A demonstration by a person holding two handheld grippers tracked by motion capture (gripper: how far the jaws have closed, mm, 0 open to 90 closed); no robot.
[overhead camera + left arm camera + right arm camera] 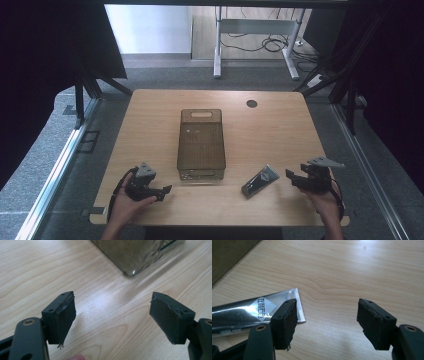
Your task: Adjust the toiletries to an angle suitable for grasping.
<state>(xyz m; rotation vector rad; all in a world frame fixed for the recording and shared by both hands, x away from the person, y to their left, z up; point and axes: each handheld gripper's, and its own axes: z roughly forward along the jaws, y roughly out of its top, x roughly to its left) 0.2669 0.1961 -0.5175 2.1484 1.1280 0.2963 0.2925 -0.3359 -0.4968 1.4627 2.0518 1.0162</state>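
A smoky see-through bin (201, 144) stands empty at the middle of the wooden table (270, 130). To its right, near the front, lies a dark silver tube (260, 180) at a slant. My right gripper (292, 178) is open just right of the tube; in the right gripper view the tube's flat crimped end (287, 300) lies by the left jaw, with bare wood between the jaws. My left gripper (165, 192) is open at the front left. Its jaws point toward the bin's near corner (130, 262), and nothing is between them.
A round cable hole (251, 103) sits at the table's far right. Metal frame rails (60, 165) run along both sides of the table. A white desk frame (255, 35) with cables stands on the floor beyond.
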